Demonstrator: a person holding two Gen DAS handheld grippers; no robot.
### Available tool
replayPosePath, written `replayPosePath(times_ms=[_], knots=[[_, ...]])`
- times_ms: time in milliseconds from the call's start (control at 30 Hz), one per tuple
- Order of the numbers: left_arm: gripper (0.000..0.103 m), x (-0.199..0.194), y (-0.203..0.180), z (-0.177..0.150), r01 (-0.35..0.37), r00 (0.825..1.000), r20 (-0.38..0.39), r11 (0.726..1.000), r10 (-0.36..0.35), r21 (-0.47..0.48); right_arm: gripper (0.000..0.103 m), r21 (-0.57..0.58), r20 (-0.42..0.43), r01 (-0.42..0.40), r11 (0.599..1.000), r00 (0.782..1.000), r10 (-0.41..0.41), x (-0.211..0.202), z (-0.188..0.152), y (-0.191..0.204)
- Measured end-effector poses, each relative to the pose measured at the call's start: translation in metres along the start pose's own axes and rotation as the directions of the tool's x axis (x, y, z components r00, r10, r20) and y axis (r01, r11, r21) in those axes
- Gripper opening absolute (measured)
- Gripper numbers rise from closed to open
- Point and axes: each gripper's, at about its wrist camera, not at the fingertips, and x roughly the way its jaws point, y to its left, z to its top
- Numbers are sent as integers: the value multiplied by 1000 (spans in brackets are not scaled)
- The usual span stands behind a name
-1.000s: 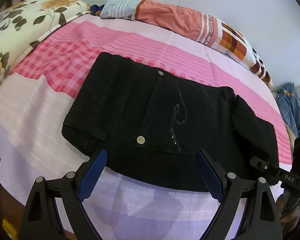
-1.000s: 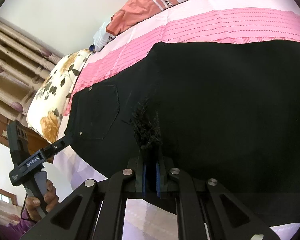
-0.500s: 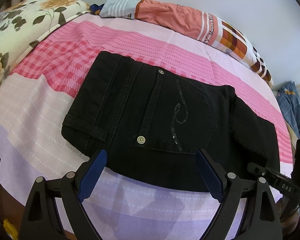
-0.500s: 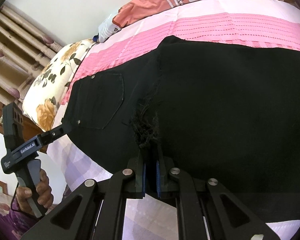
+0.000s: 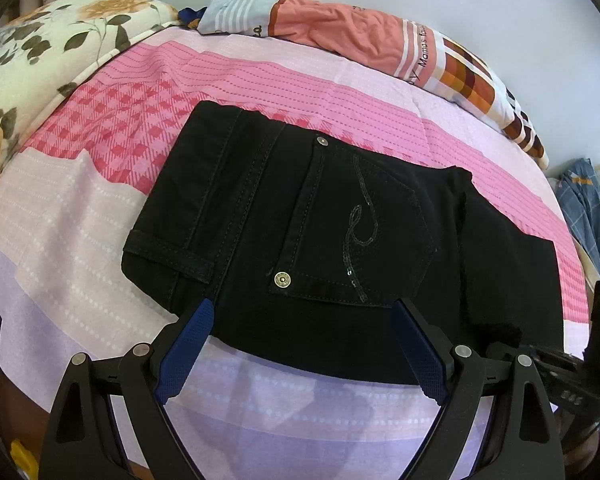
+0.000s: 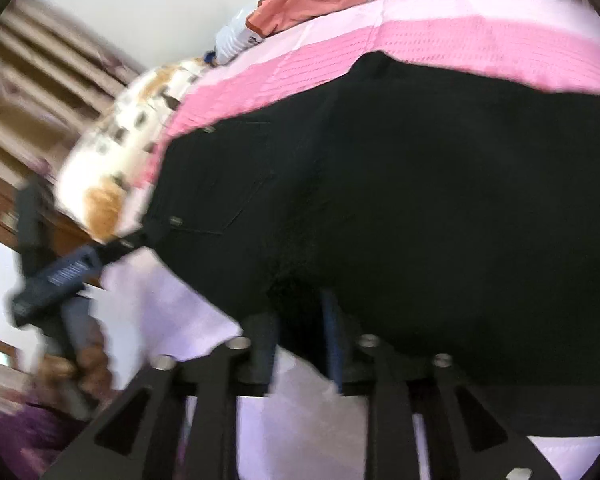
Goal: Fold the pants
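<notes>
While easing the right claw (image 6: 298, 308) apart at the near edge of the black jeans (image 5: 340, 220), watch for a snag: dark cloth between the opening pads in a blurred view, seemingly not pinched, yet easily dragged along on withdrawal, pulling the top layer askew. Risk also of spring-back at the frayed hem (image 5: 496, 330), bunched on the right end; thick denim, slow to hold a flat crease. Left claw (image 5: 305, 308): spread wide, grasping nothing, hovering above the jeans' near edge; liable to ruck the waistband if lowered carelessly. Jeans folded, lying flat mid-bed on the pink and lilac bedsheet (image 5: 80, 240), pocket side up. Counted: one pair of jeans, two claws, one back pocket (image 5: 360, 240), two rivets on it, one floral pillow (image 5: 40, 48), one patchwork quilt (image 5: 340, 28) along the wall, one blue checked garment (image 5: 588, 208) off right.
</notes>
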Motion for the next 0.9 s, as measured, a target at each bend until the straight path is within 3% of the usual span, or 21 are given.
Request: replayPosePath(times_ms=[33,100,133,200,333,467,600,733,800,900], knots=[[90,0,-1,0,-1,1000,-1,1000,1,1,32,49,3,-123,991,992,123,-4,2,-7],[90,-1,-1,0,-1,1000,-3,1000,1,6,32,160,62,-311,937,950,305,-17,9,-27],[90,-1,-1,1,0,1000,-3,1000,0,4,32,193,104,-342,920,939,327,-26,12,-38],[90,0,-2,0,2,1000,0,1000,-2,-1,32,250,188,-330,910,939,288,-47,17,-67],[90,-1,-1,-1,10,1000,0,1000,-10,-11,32,316,251,-341,885,930,269,-65,13,-97],[90,0,-2,-1,-3,1000,-1,1000,3,3,32,271,200,-346,898,933,299,-49,11,-81],[90,2,-3,-1,-11,1000,-2,1000,11,16,30,176,80,-329,928,944,320,-16,15,-48],[90,1,-3,-1,0,1000,-8,1000,0,3,27,82,-22,-268,960,962,271,9,16,-24],[90,-1,1,2,4,1000,-12,1000,-4,-14,22,61,-40,-241,969,969,244,15,15,-21],[90,-9,18,11,4,1000,-20,998,-6,-55,22,60,-43,-242,968,969,245,12,17,-21]])
